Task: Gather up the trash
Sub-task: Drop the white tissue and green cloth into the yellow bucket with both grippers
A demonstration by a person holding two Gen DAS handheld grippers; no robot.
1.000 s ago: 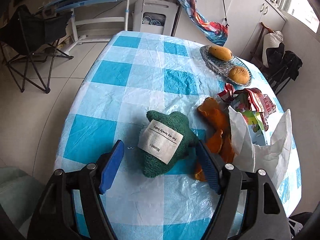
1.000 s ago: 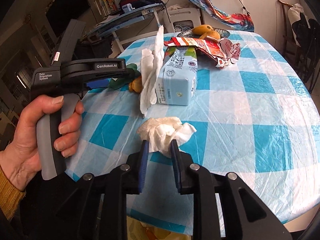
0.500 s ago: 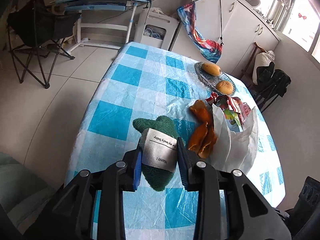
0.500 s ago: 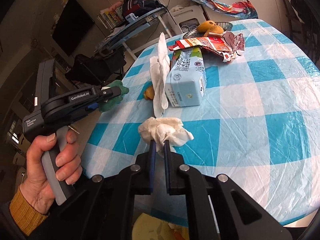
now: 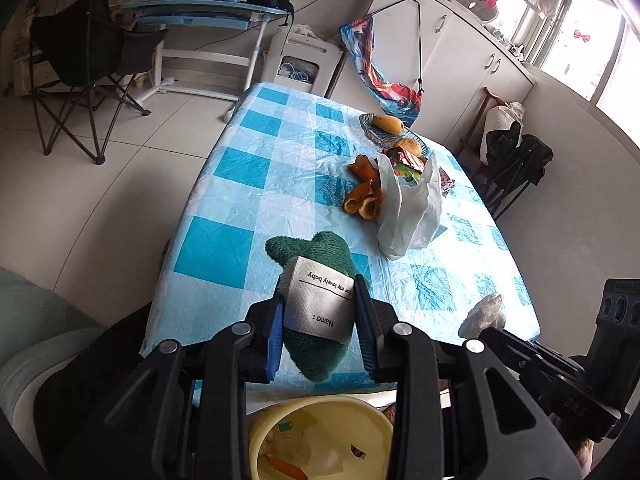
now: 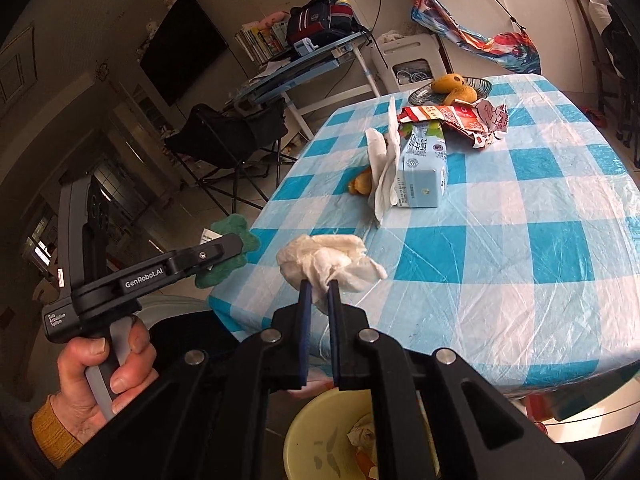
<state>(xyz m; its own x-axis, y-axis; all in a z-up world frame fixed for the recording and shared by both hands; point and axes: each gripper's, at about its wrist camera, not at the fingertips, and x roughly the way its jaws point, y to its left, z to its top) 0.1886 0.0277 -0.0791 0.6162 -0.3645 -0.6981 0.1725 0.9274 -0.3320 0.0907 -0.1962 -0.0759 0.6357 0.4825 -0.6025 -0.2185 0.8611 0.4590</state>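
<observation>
The fuzzy green toy (image 5: 320, 304) with its white label is clamped in the left gripper (image 5: 320, 336) and the crumpled white tissue (image 6: 326, 260) in the right gripper (image 6: 319, 292), both now lifted off the table (image 6: 520, 240) above the yellow bin (image 5: 320, 412).

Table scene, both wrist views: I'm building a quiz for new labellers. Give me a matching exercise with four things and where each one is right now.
Things:
1. green plush toy
2. crumpled tissue
3. milk carton
4. mangoes

Places:
A. in the dish at the far end of the table
B. between the left gripper's fingers
C. lying on the checked tablecloth beside a white bag
D. pinched by the right gripper, above the yellow bin

Pairs: 1-B, 2-D, 3-C, 4-A
</observation>
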